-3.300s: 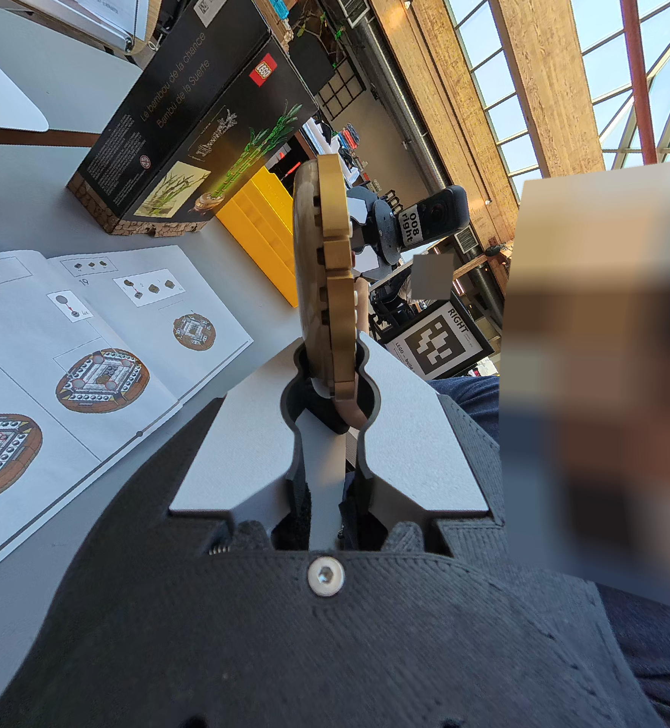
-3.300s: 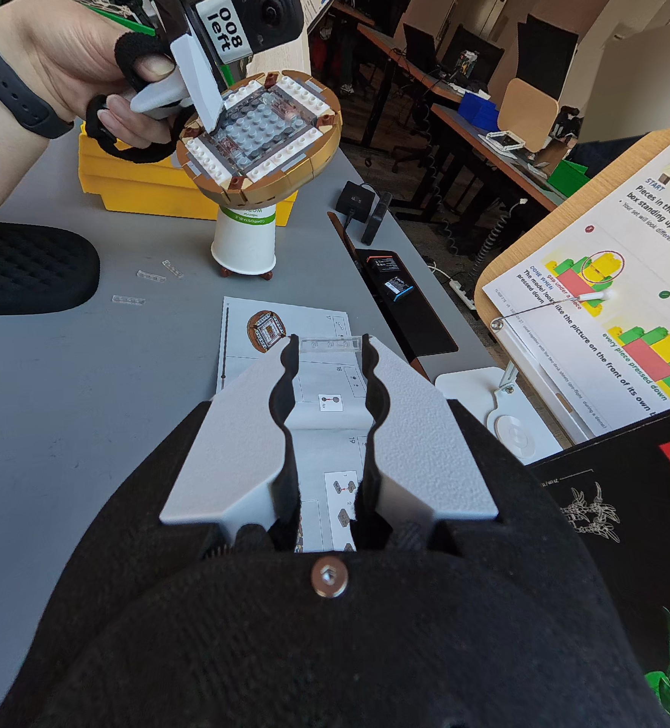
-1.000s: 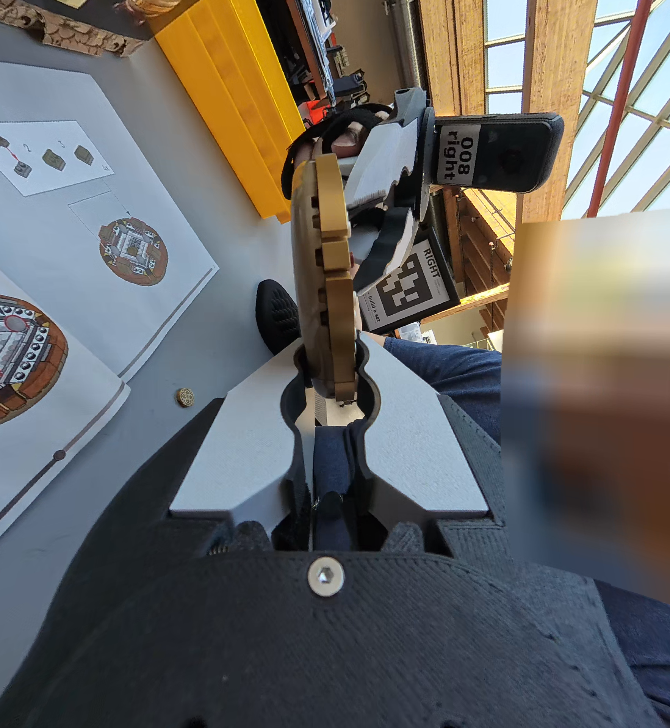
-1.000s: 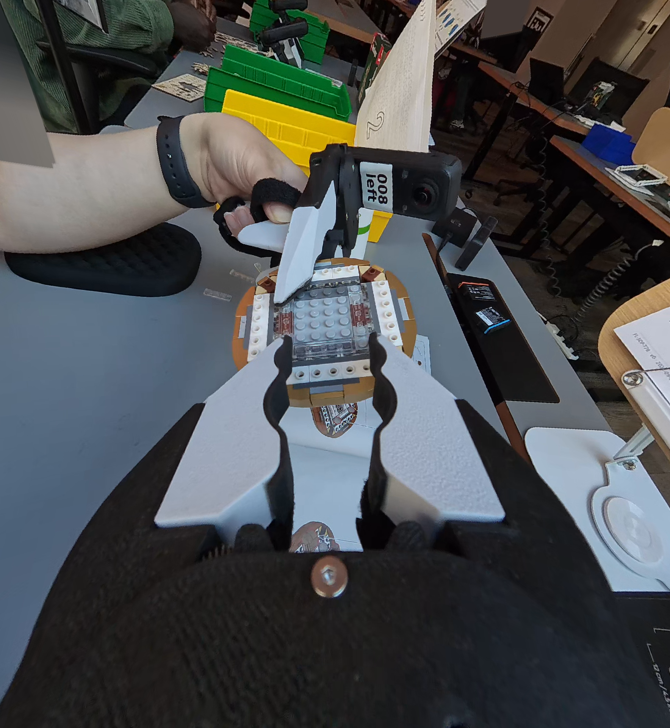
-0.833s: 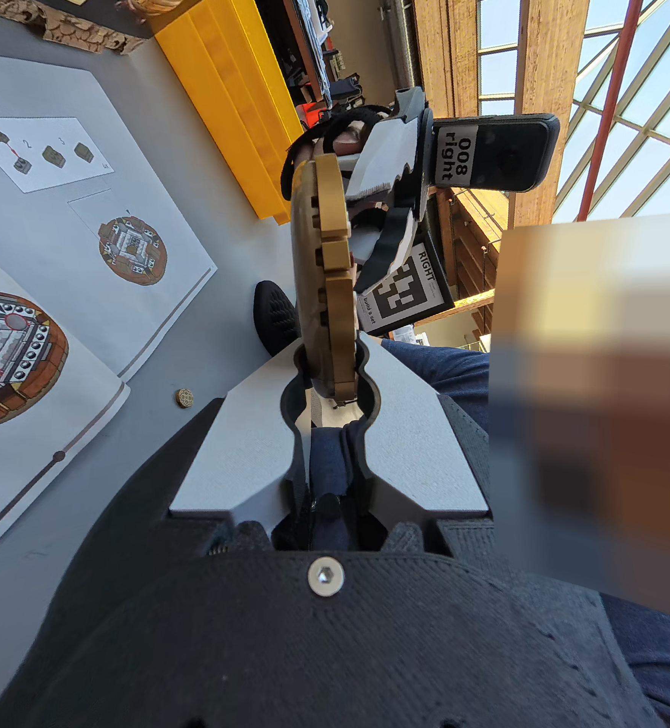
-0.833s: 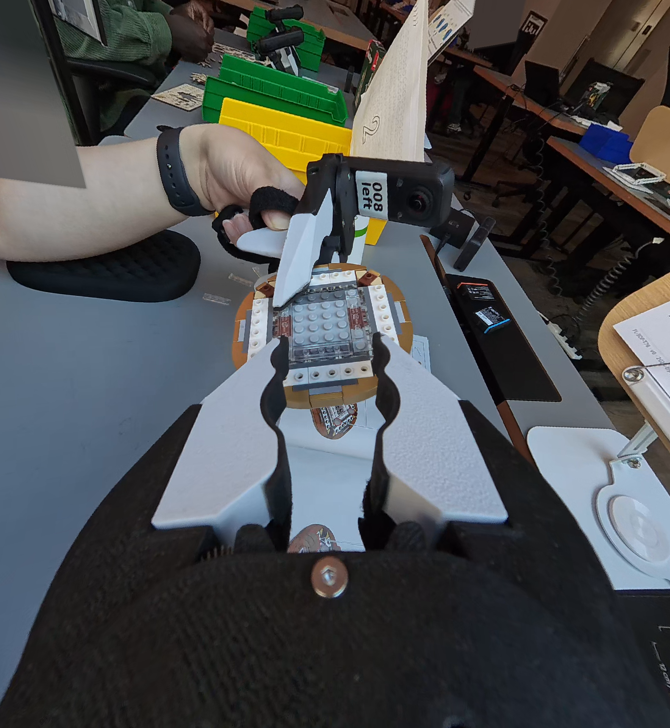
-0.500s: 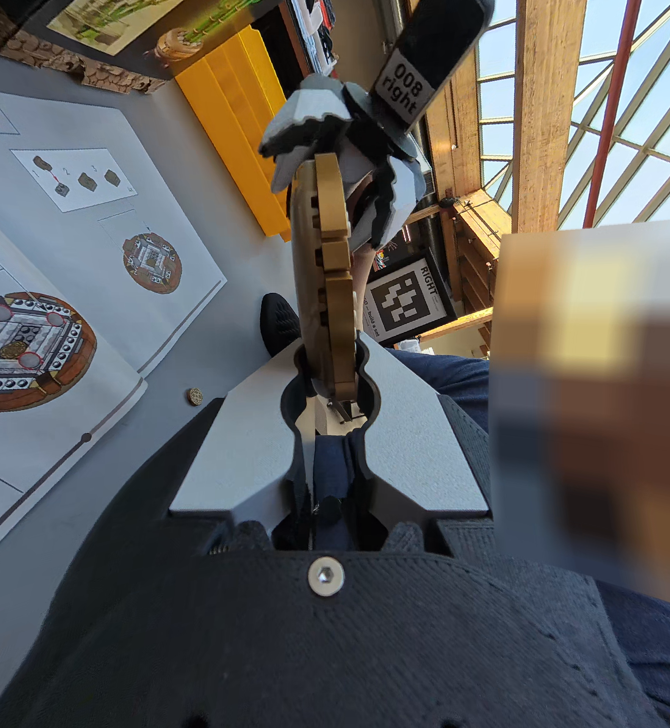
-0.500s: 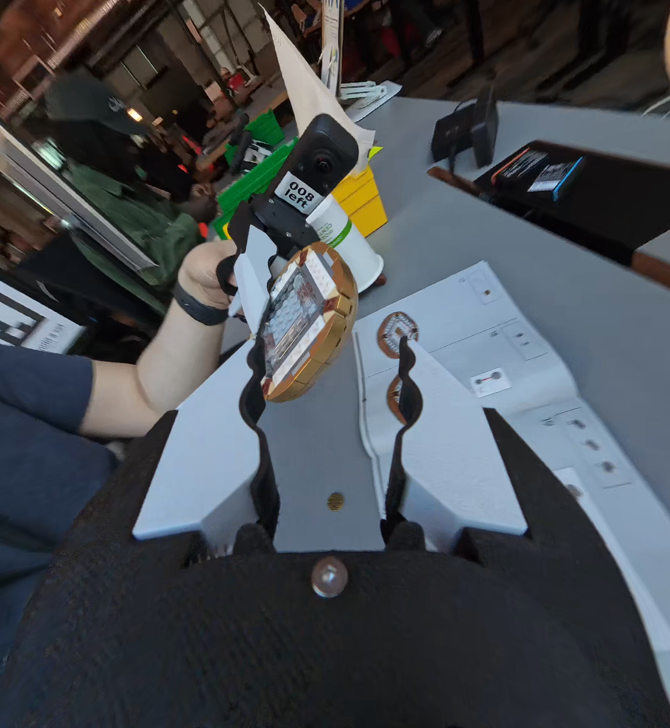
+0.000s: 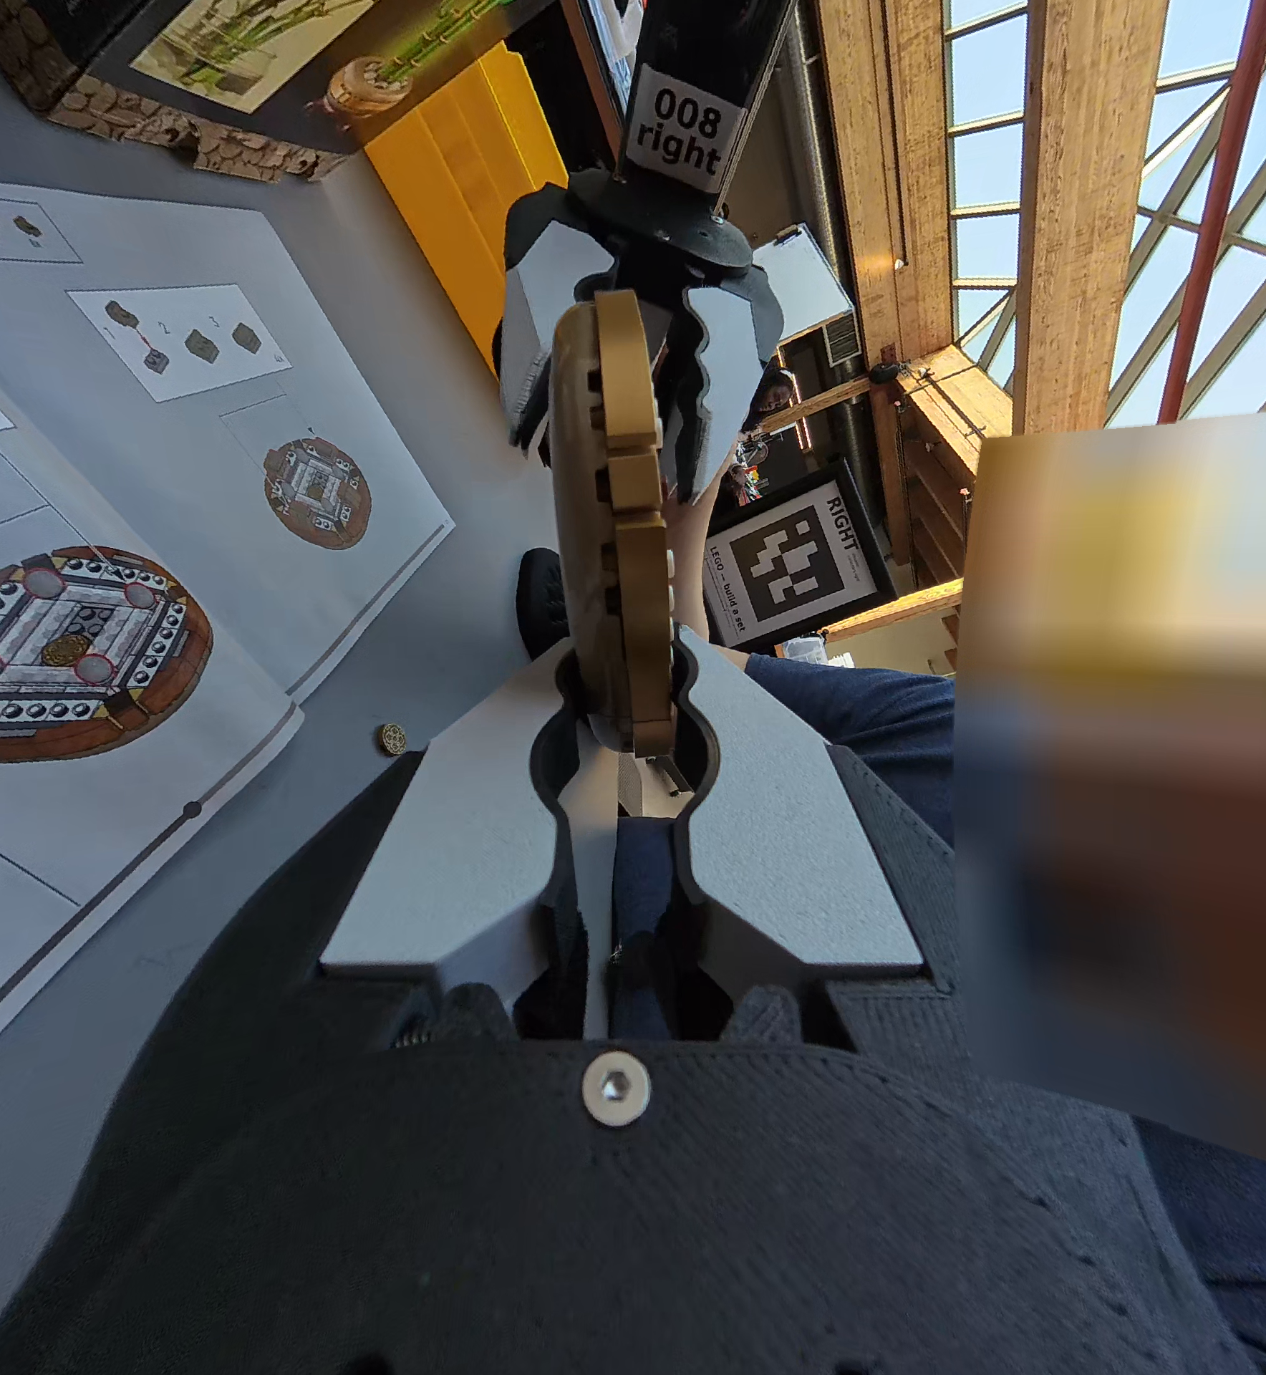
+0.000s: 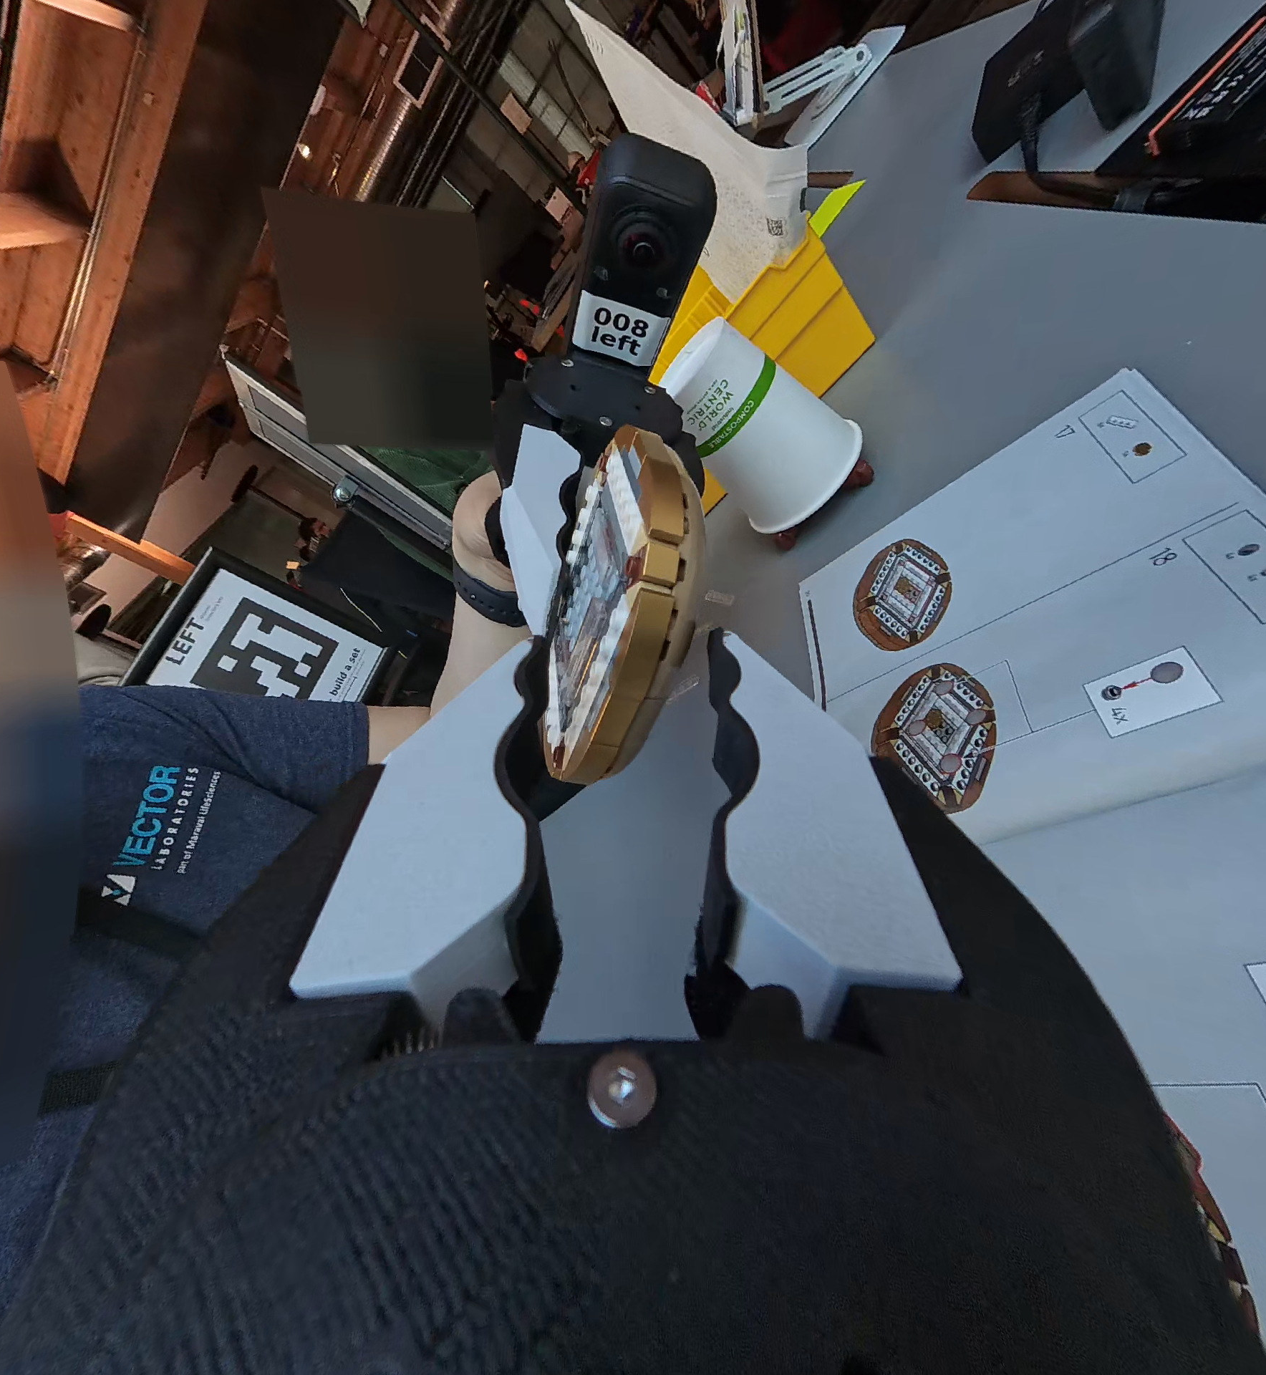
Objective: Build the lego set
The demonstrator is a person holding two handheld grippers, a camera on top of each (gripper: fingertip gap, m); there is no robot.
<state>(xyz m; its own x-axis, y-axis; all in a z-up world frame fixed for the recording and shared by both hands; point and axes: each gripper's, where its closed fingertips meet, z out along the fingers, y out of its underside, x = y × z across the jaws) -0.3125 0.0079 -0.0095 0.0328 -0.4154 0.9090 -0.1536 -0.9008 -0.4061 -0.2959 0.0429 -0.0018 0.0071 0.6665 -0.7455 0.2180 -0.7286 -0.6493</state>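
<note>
My left gripper [image 9: 622,673] is shut on the near rim of a round gold-and-tan lego disc [image 9: 619,513] and holds it edge-on above the table. In the right wrist view the disc [image 10: 641,617] shows its studded white and grey face turned left. My right gripper [image 10: 622,662] is open, and its two fingers straddle the disc's opposite rim with a gap on each side. In the left wrist view the right gripper [image 9: 619,394] sits over the disc's far edge. The left gripper's white finger [image 10: 529,484] shows behind the disc.
An open instruction booklet [image 9: 169,521] lies on the grey table, also in the right wrist view [image 10: 1061,632]. A small gold round piece [image 9: 392,739] lies beside it. A yellow bin [image 9: 466,186], the set's box [image 9: 206,74] and an upturned paper cup [image 10: 764,439] stand behind. Spacing between my two grippers at the tips: around 4 cm.
My right gripper no longer holds the clear plate it had 3.3 s ago. It has rolled and closed in so its open fingers straddle the disc's rim. The left gripper keeps its hold.
</note>
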